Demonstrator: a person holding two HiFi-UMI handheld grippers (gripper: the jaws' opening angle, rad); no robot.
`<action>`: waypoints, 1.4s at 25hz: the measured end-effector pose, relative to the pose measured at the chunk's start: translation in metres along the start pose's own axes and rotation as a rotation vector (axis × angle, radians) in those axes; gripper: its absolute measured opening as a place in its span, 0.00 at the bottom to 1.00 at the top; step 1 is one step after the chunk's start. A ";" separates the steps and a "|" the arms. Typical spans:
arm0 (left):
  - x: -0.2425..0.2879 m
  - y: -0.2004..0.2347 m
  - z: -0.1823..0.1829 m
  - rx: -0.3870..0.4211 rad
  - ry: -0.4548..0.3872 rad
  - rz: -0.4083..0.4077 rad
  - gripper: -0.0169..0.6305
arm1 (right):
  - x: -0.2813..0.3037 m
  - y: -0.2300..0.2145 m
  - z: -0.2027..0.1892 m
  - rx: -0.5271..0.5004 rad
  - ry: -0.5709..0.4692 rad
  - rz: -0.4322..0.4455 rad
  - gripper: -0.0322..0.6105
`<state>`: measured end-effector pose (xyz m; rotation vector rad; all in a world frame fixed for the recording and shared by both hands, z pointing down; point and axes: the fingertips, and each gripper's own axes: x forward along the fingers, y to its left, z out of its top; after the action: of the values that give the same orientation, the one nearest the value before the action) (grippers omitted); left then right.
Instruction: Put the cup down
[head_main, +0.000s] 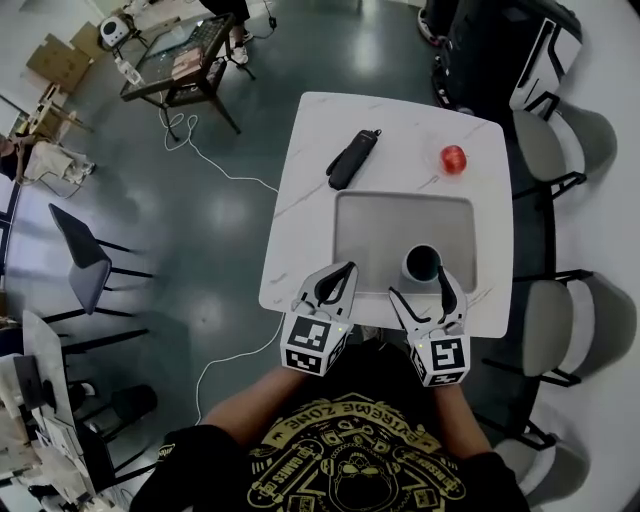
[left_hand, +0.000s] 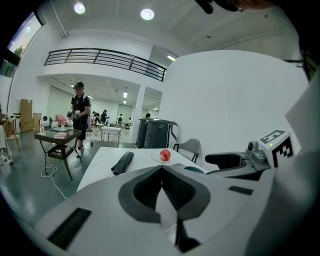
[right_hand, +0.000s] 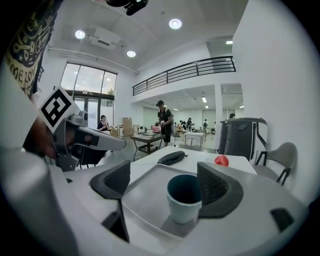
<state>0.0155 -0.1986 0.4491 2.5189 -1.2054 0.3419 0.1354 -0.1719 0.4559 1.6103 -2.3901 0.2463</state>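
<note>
Black T-shirt (head_main: 345, 470), gold print, white right gripper (head_main: 418, 283), black fingers (head_main: 446, 290)

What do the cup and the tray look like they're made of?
The cup looks like glazed ceramic: pale outside, dark teal inside, thick rim, soft sheen; it could be plastic. The tray looks like matte grey plastic, with rounded corners and no glare, though coated metal is possible.
</note>
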 end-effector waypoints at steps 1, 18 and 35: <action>-0.005 0.001 0.001 0.001 -0.003 -0.002 0.04 | -0.003 0.005 0.002 0.009 0.000 -0.003 0.71; -0.088 0.015 0.001 0.023 -0.054 -0.083 0.04 | -0.037 0.091 0.030 0.018 -0.037 -0.101 0.18; -0.138 -0.016 -0.029 -0.012 -0.038 -0.234 0.04 | -0.093 0.146 0.032 0.038 -0.006 -0.156 0.06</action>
<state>-0.0590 -0.0802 0.4243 2.6311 -0.9082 0.2292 0.0299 -0.0441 0.3972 1.8053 -2.2621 0.2586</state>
